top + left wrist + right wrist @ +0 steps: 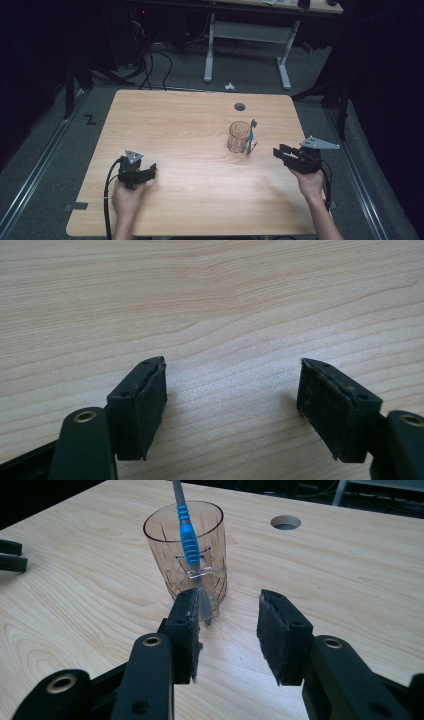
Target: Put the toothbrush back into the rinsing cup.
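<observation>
Pale wooden table [190, 130] in dark room, left tongs [150, 171] and right tongs [280, 151] released, glass [239, 136] with toothbrush [251, 136] nearby

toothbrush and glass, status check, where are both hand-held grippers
Left hand-held gripper open, low over bare table. Right hand-held gripper open, empty, aimed at toothbrush leaning on outside of glass. Nothing between.

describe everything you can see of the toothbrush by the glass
The toothbrush has a grey stem with a ribbed bright blue grip, plastic by the look. It stands nearly upright outside the clear glass, leaning against its wall, lower end on the wooden table. Its head points up, seen in the high view. A small clear piece sits across its handle. The right gripper is open just in front, fingers not touching it.
</observation>
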{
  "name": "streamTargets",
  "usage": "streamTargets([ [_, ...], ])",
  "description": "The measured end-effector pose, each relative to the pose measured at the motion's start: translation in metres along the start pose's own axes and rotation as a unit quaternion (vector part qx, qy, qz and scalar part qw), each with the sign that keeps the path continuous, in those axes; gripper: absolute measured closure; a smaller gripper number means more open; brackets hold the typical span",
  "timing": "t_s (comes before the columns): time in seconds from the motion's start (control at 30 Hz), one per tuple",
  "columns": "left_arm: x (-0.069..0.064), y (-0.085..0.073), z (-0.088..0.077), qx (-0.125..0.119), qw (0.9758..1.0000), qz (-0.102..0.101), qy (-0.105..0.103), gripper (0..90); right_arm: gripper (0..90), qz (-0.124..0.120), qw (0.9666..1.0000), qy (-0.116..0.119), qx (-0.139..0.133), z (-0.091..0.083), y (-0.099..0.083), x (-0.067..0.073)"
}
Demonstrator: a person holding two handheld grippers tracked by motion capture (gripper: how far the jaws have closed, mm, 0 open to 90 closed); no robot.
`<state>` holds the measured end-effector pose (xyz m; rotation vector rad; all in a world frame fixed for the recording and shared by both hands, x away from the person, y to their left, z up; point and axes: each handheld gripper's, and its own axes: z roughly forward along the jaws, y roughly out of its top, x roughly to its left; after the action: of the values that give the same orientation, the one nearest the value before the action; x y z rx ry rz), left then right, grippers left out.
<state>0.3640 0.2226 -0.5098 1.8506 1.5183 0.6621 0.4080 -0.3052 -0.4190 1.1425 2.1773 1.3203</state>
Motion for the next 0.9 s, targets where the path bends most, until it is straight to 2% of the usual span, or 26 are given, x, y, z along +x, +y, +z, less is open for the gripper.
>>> streamTargets([
  [0.63,0.0,0.0,0.0,0.001,1.0,0.001,0.001,28.7,61.7,0.019,0.9998,-0.003,0.009,0.005,-0.015,-0.008],
  [0.9,0.0,0.0,0.0,0.0,1.0,0.001,0.001,28.7,61.7,0.007,0.9996,-0.013,0.024,0.01,-0.016,-0.007],
])
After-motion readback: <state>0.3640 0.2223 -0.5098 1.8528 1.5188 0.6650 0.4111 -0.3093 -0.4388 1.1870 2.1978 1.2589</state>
